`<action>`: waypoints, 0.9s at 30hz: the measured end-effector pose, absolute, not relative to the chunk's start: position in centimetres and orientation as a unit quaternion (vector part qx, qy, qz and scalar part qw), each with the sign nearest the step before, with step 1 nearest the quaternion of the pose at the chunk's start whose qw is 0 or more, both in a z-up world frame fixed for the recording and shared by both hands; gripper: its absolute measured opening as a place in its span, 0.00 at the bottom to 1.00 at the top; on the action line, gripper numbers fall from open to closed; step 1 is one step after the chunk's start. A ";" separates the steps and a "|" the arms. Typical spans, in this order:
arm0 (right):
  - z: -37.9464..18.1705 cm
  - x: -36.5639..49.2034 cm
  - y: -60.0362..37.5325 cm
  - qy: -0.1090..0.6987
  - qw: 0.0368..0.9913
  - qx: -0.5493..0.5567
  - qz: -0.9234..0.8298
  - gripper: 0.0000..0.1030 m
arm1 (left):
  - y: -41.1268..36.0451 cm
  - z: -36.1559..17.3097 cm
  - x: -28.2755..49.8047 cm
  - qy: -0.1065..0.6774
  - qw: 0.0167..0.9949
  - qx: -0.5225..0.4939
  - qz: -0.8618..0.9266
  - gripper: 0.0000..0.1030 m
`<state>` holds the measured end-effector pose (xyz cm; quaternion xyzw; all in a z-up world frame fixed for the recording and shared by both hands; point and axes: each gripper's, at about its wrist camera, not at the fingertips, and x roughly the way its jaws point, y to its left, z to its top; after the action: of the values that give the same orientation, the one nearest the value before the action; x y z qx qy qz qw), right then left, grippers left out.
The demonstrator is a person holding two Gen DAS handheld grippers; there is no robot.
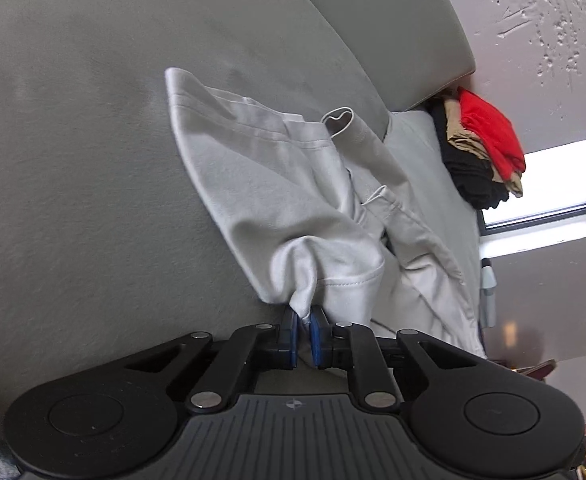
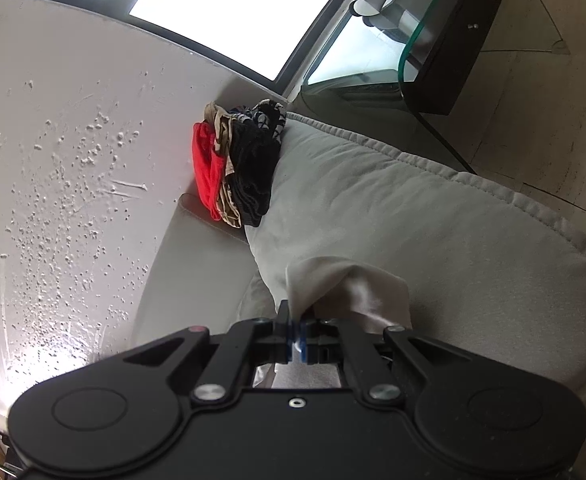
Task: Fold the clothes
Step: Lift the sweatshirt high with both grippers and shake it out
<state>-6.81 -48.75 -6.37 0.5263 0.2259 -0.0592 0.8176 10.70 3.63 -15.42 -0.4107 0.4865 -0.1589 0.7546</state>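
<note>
**Both grippers pinching the white garment on the sofa**

Left gripper: blue pads nearly together, clamped on a bunched fold of the white garment. Cloth rises from the jaws toward 12 o'clock and fans out over the grey sofa. A hemmed edge with double stitching sits at about 11 o'clock from the grip; a sleeve opening or cuff loops at about 1 o'clock, further up. More of the garment trails off toward 4 o'clock along the cushion.

Right gripper: jaws squeezed tight, a thin bit of white cloth caught between the pads. The garment humps up just past the fingertips, toward 1 o'clock, lying on the sofa cushion. How much cloth is actually in this grip is hard to tell; the spot is bright and blurred.

Clothes pile: red, tan and black pieces stacked at the sofa's end against the wall, at 2 o'clock in the left view and 11 o'clock in the right view, well apart from the white garment.

Window glows at 12 o'clock in the right view. Glass table with a black base stands at 1 o'clock beside the sofa, on a tiled floor.
</note>
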 end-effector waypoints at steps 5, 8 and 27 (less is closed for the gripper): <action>-6.5 -6.8 -48.8 0.232 0.818 0.524 -0.059 0.03 | 4.3 -15.4 10.3 0.487 0.731 -0.444 -0.177 0.22; -6.8 -6.8 -48.8 0.237 0.817 0.522 -0.061 0.03 | 3.8 -15.2 10.4 0.487 0.736 -0.435 -0.175 0.23; -6.2 -3.8 -44.4 0.429 0.792 0.433 -0.029 0.03 | 7.7 -2.7 8.9 0.496 0.770 -0.338 -0.217 0.03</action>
<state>-3.76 -44.36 -6.23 0.4331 0.4292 -0.0295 0.7920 8.90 7.70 -2.70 -0.3381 0.4962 -0.2166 0.7698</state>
